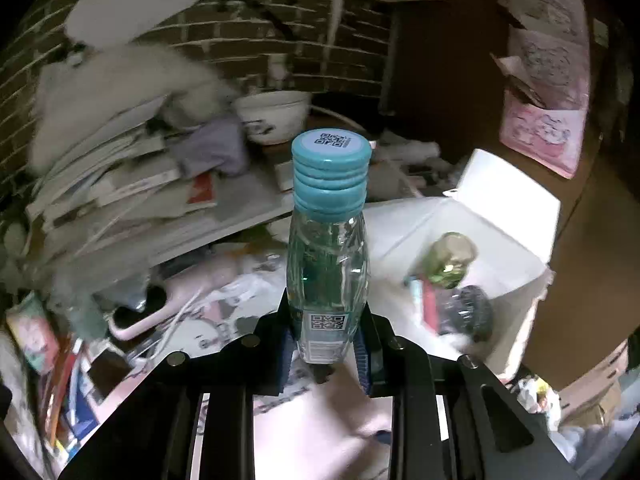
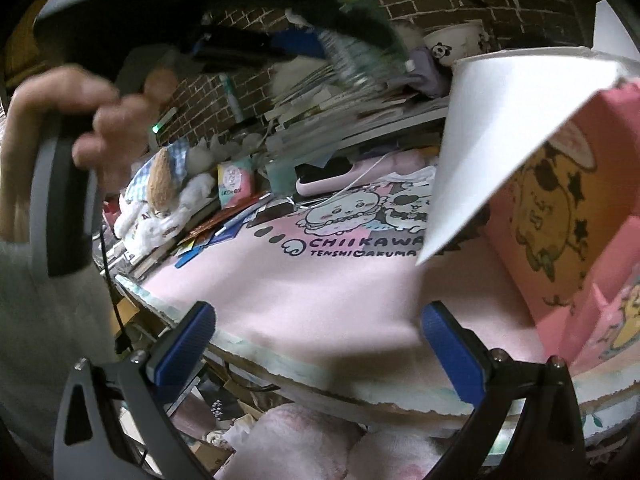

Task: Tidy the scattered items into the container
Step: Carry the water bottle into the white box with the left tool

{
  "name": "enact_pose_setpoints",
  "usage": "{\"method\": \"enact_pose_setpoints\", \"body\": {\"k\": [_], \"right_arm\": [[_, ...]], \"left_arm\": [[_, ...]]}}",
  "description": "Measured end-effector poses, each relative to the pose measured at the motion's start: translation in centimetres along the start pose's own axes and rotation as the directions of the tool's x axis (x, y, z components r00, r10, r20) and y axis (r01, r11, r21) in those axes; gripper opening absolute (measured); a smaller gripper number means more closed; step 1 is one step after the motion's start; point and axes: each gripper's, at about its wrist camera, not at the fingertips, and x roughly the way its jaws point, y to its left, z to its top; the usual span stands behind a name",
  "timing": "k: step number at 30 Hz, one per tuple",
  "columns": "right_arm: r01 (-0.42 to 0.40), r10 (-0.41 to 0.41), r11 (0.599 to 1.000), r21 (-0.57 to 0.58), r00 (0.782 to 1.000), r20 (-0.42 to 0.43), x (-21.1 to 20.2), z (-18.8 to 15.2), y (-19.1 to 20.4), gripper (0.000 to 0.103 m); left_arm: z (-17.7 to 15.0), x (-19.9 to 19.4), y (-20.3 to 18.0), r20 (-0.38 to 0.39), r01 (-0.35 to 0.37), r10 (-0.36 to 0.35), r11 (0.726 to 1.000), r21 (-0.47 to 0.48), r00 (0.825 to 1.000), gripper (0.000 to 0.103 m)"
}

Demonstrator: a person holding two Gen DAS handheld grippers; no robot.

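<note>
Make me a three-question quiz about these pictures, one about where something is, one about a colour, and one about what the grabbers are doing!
1. Where is the green jar?
A. inside the white box
B. in the bowl
C. on the book pile

2. What colour is the cap of the held bottle?
A. red
B. light blue
C. black

3. What is the right gripper doing?
A. squeezing a bottle
B. holding a book
C. open, holding nothing

Answers:
1 A, the jar lies in the open box beside other small items.
2 B, the ribbed cap is light blue.
3 C, its blue pads stand wide apart over the pink mat; the left gripper clamps the bottle.
</note>
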Motion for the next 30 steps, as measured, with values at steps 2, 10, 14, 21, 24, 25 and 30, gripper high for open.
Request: {"method": "enact_pose_setpoints", "body": {"k": [2, 10, 14, 21, 24, 25, 30], "right_arm": [[-0.004, 0.004, 1.000, 0.003, 1.000, 0.005, -0.4, -0.1, -0.1, 0.103], [-0.026, 0.026, 0.999, 0.040, 1.000, 0.018, -2.0, -0.4, -1.0, 0.103], [-0.031, 0.031, 0.999, 0.036, 0.999, 0.017, -2.2, -0.8, -1.0, 0.103], [-0.045, 0.044, 0.997, 0.055, 0.999, 0.021, -2.5, -1.0, -1.3, 0.103], [-0.049, 0.048, 0.997, 0.061, 0.999, 0.018, -2.5, -1.1, -1.5, 0.103], [-0.050, 0.049, 0.997, 0.062, 0.999, 0.018, -2.5, -1.1, -1.5, 0.103], [-0.056, 0.055, 0.995, 0.078, 0.998, 0.015, -2.5, -1.2, -2.0, 0.103]], "left_arm": [[0.5, 0.1, -1.3, -0.006, 0.010, -0.010, 1.000, 0.027, 1.000, 0.020], [1.8, 1.3, -5.6, -0.062, 0.131, -0.127, 0.988, 0.077, 0.990, 0.020], [1.7, 2.6, -7.3, -0.128, 0.205, -0.194, 0.975, 0.079, 0.972, 0.020], [1.5, 5.6, -8.6, -0.260, 0.307, -0.286, 0.951, 0.044, 0.922, 0.020], [1.4, 7.2, -8.7, -0.317, 0.337, -0.315, 0.941, 0.016, 0.895, 0.020], [1.3, 7.6, -8.8, -0.331, 0.331, -0.306, 0.944, 0.019, 0.893, 0.020], [1.4, 7.5, -8.8, -0.342, 0.312, -0.286, 0.950, 0.024, 0.895, 0.020]]}}
